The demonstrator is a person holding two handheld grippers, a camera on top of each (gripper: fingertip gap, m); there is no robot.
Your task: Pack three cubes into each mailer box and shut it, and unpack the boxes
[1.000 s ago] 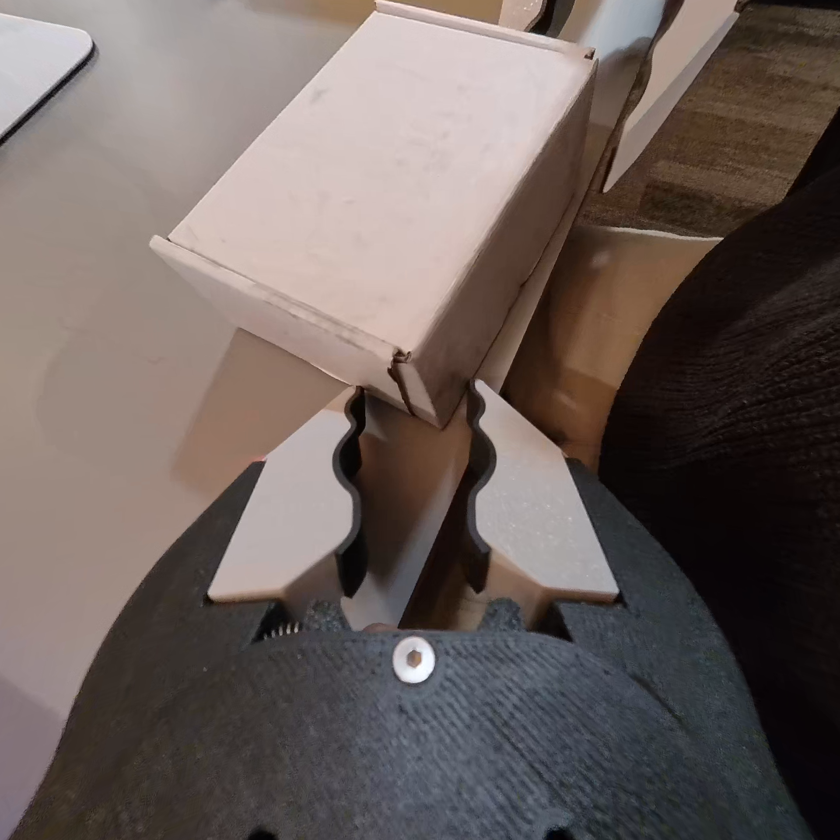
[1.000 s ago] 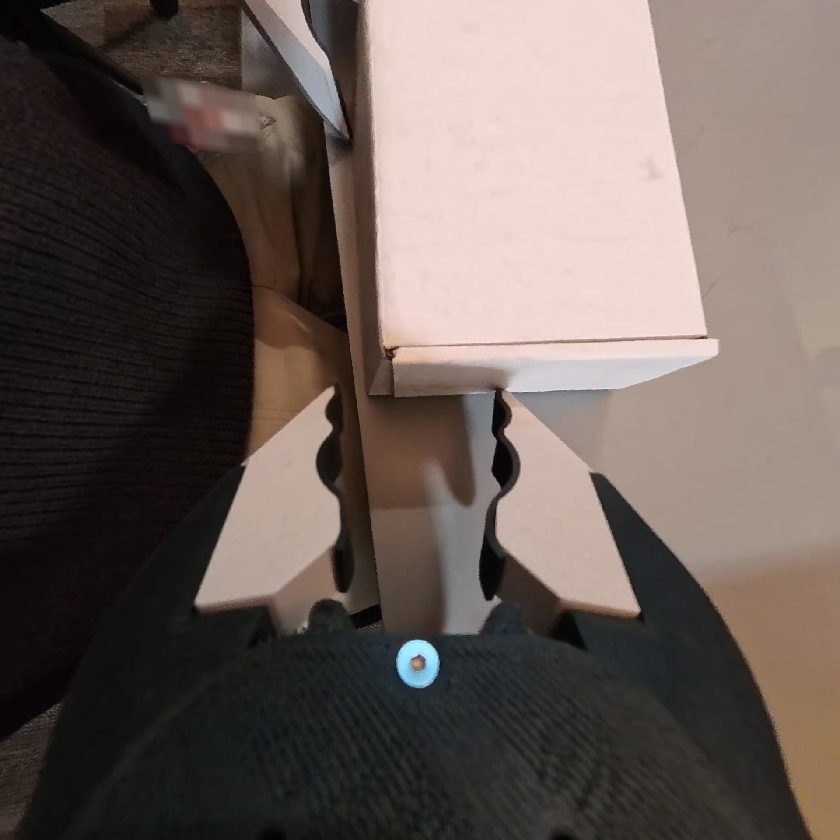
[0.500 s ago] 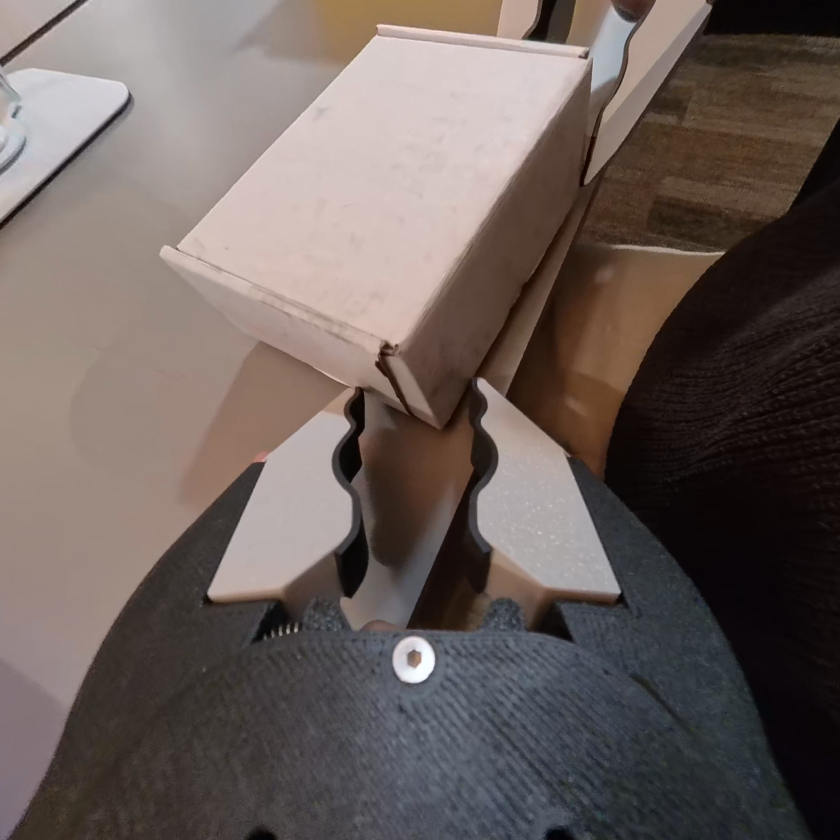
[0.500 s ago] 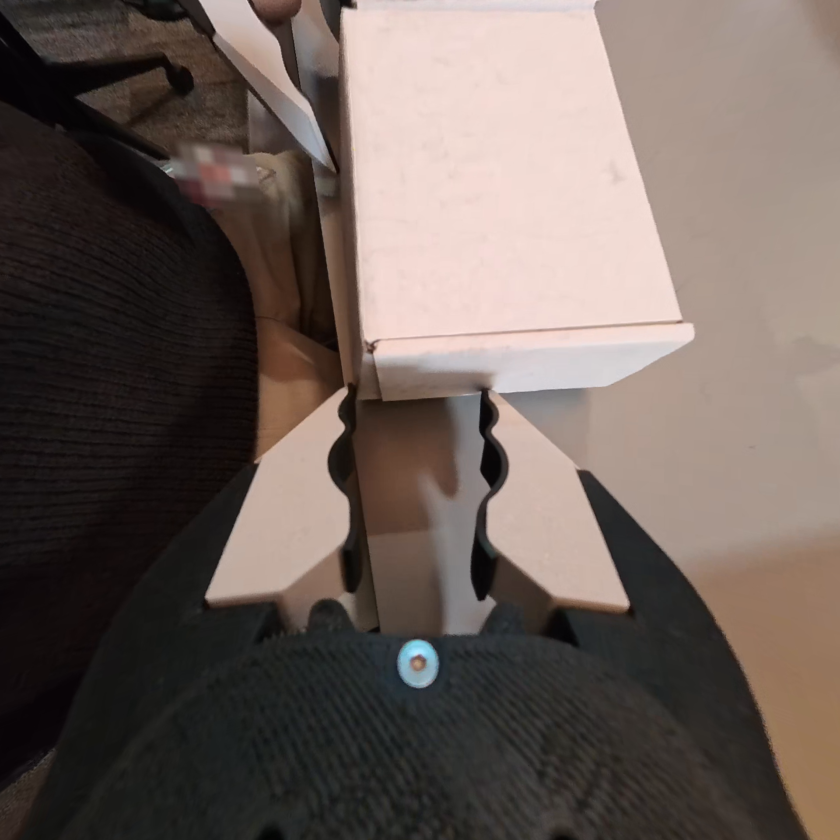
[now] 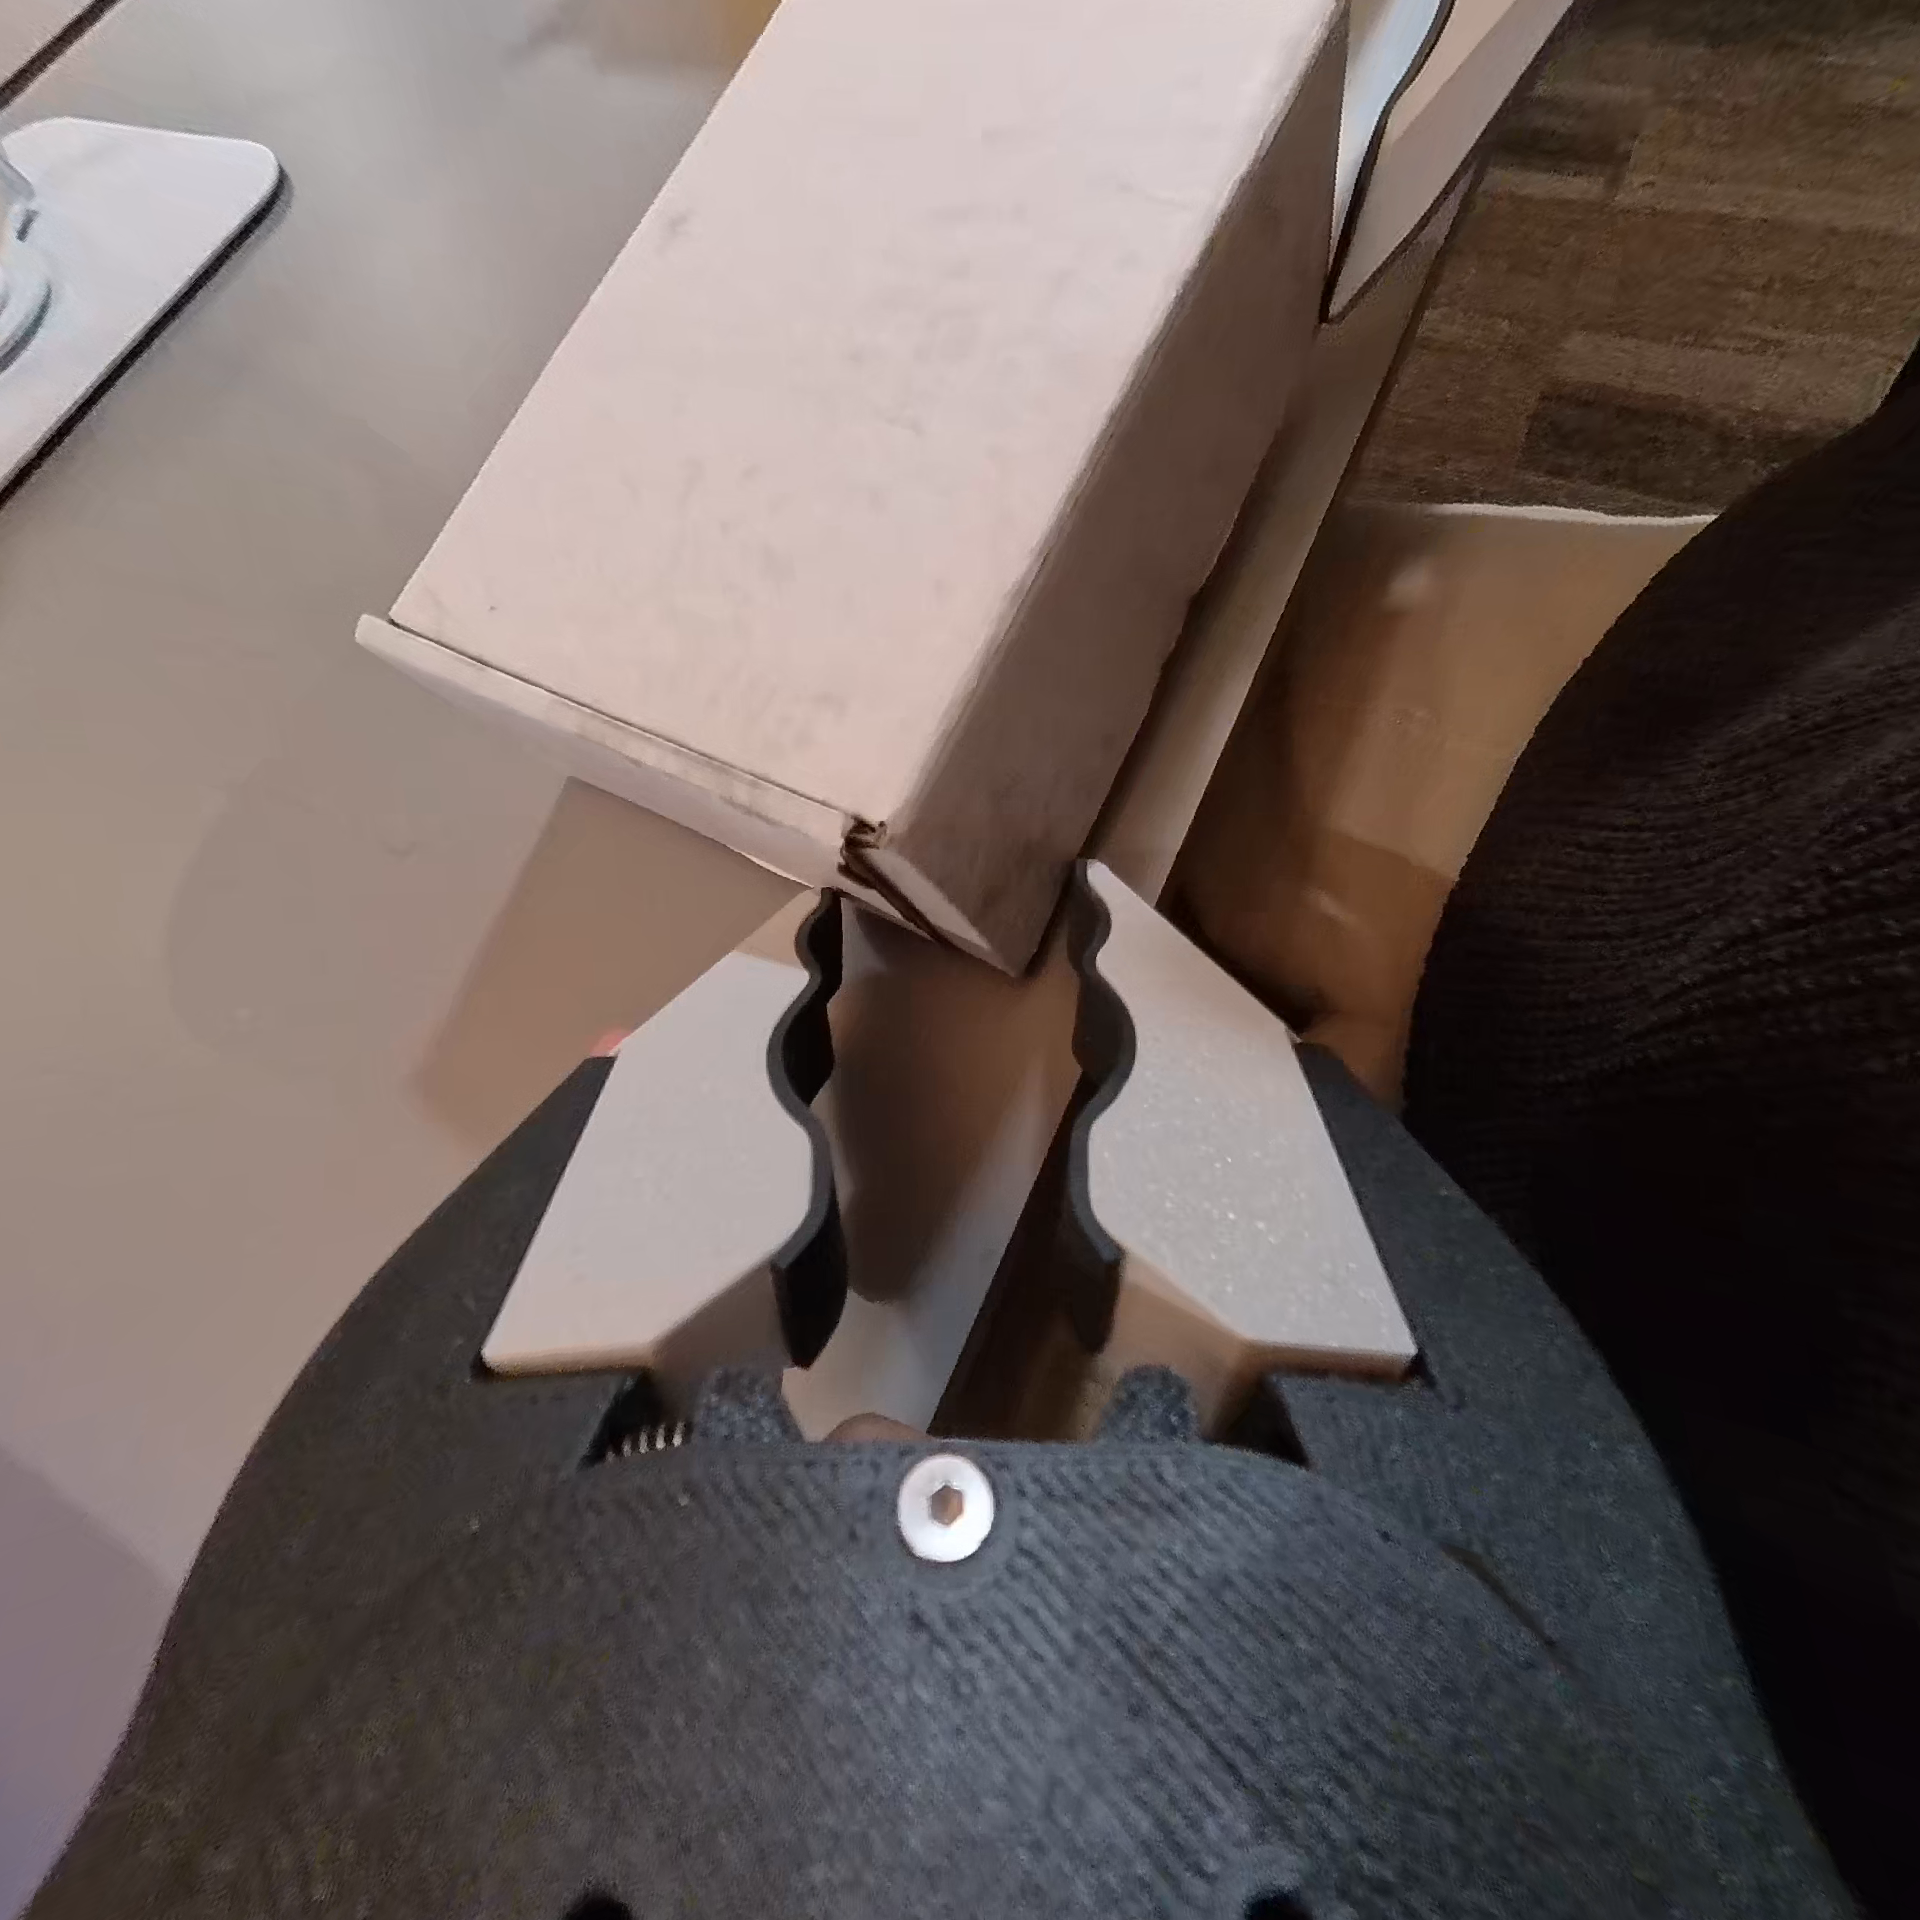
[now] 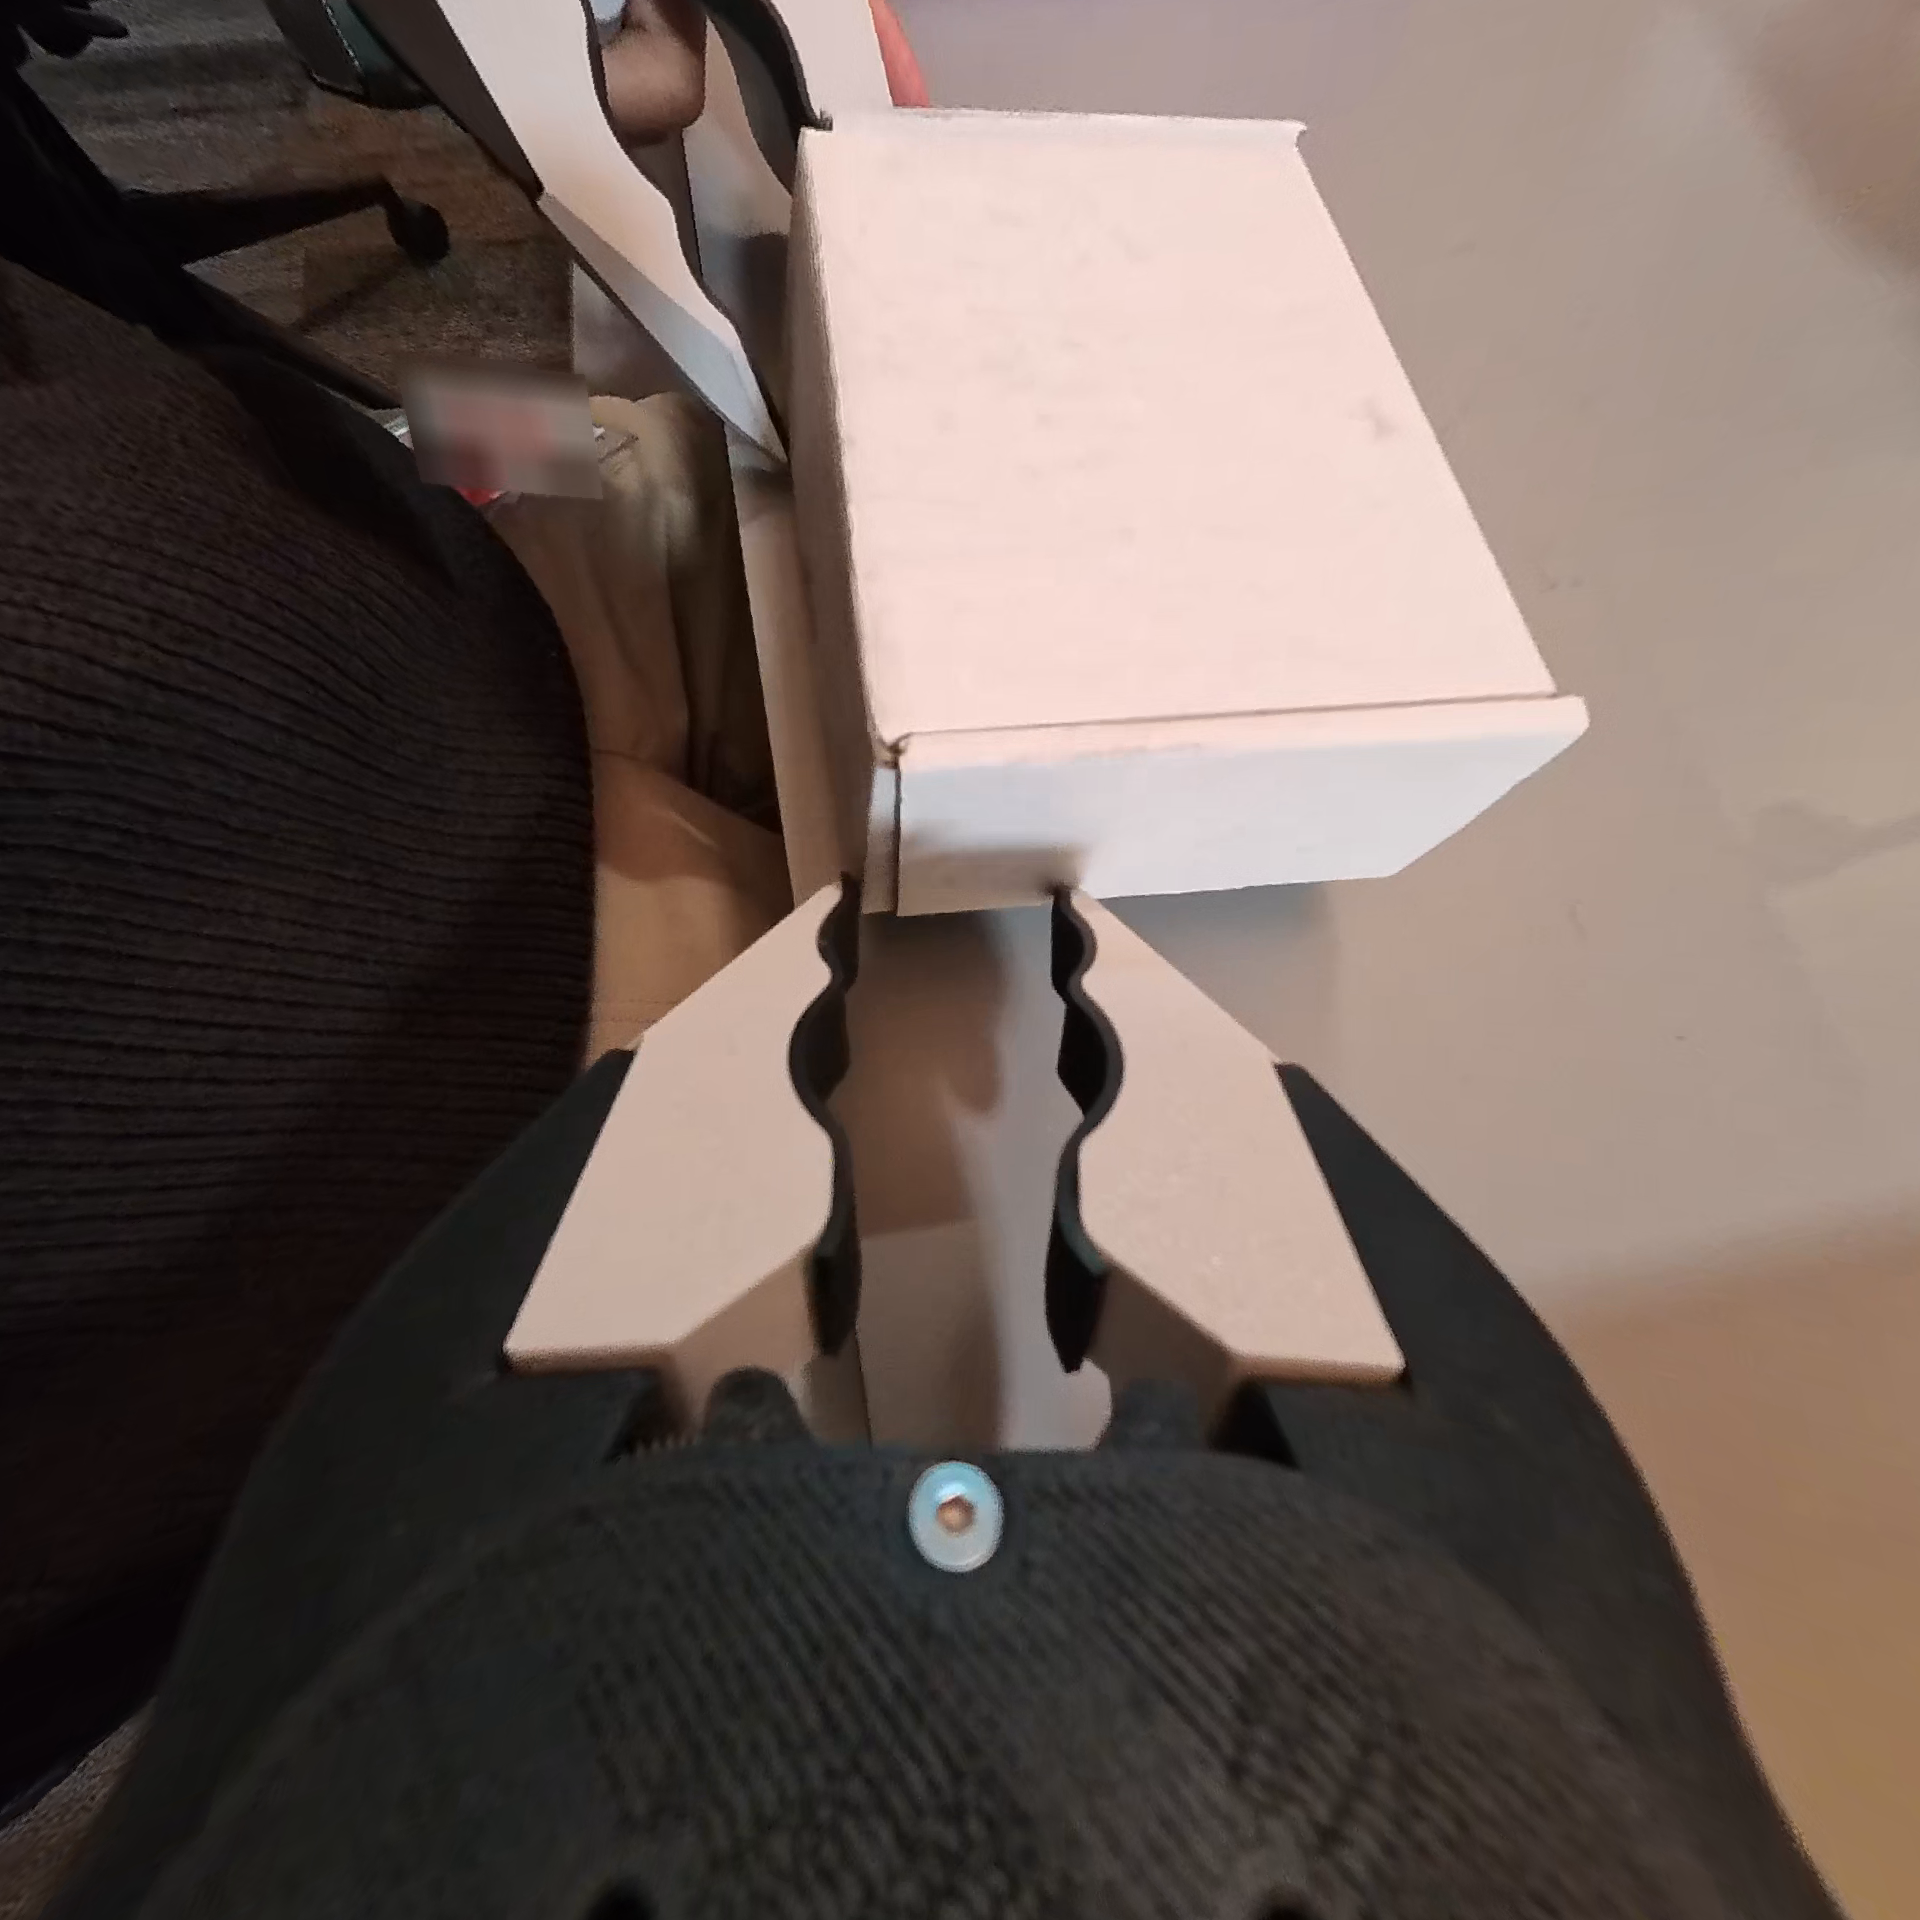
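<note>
In the left wrist view, the left gripper (image 5: 951,914) had its jaws partly open, a clear gap between them, with the near corner of the closed mailer box (image 5: 883,436) sitting right at the fingertips. Whether the jaws actually pinched that corner could not be told; the box looked propped on them, raised off the bench (image 5: 208,727) and tilted. Its long axis ran away from the jaws, up and to the right, toward the right gripper, whose pale fingers showed past the far end. The bench lay open to the left, bare up to a flat plate (image 5: 114,270) at the far left; to the right the bench edge, a dark sleeve (image 5: 1714,935) and carpet crowded in

In the right wrist view, the right gripper (image 6: 956,899) likewise stood partly open, the box's (image 6: 1122,436) near face resting at the fingertips, a firm hold not evident. The box stretched straight ahead from the jaws, with the left gripper's fingers (image 6: 644,260) at its far left corner. Each gripper was nearest its own end, so any turning or opening would probably need both. Free bench (image 6: 1662,520) lay to the right; a dark-clad torso pressed close on the left
</note>
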